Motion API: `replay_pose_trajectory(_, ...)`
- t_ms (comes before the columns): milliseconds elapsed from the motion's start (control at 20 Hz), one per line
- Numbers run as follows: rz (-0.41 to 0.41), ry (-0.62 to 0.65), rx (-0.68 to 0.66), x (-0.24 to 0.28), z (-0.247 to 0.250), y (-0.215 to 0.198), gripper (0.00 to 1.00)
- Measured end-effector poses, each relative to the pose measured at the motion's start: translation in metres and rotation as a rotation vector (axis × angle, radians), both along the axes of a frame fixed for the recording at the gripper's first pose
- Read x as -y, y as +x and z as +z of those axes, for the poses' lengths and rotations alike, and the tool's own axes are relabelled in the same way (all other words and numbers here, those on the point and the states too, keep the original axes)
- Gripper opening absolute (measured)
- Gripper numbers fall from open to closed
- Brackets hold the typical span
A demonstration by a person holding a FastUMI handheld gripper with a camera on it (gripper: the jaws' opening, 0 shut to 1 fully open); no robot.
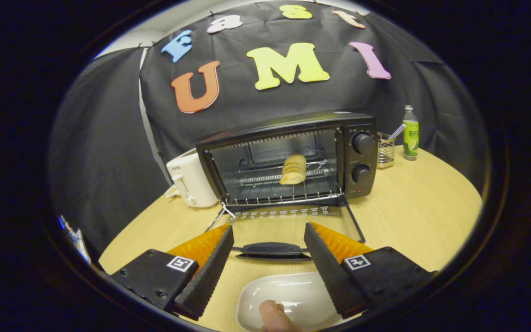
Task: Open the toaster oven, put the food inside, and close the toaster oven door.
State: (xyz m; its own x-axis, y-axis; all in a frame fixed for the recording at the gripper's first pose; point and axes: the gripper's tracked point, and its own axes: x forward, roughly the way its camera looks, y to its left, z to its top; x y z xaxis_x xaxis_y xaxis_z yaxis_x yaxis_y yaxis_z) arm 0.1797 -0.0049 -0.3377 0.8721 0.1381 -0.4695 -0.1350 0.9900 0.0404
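The oven (pixel 288 157) is seen with its glass door (pixel 288 221) dropped flat toward the gripper (pixel 269 240), whose fingers are spread wide and hold nothing. The door handle (pixel 272 249) is framed between the fingertips, a placing judged to suit lifting the door shut, the one step that appears left. Nearer than the handle, a white dish (pixel 293 299) is seen empty on the table (pixel 413 216), with a fingertip (pixel 274 317) resting at its near rim. Beyond the door, the food (pixel 293 169), a pale bread-like piece, is set on the wire rack (pixel 284 196) inside the oven. A white toaster (pixel 191 182) is placed just left of the oven; to its right, a wire basket (pixel 385 150) with a utensil in it and a green bottle (pixel 410 133) are stood near the table's far edge.
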Motion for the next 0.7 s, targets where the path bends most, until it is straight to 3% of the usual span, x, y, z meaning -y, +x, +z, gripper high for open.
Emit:
replay_pose_trajectory(100,-0.023,-0.063,-0.019,0.000,-0.014,-0.005,1.00)
replay_pose_trajectory(250,0.003,-0.075,-0.046,-0.013,-0.030,-0.010,1.00)
replay_pose_trajectory(700,-0.044,-0.118,-0.130,-0.009,-0.069,-0.010,1.00)
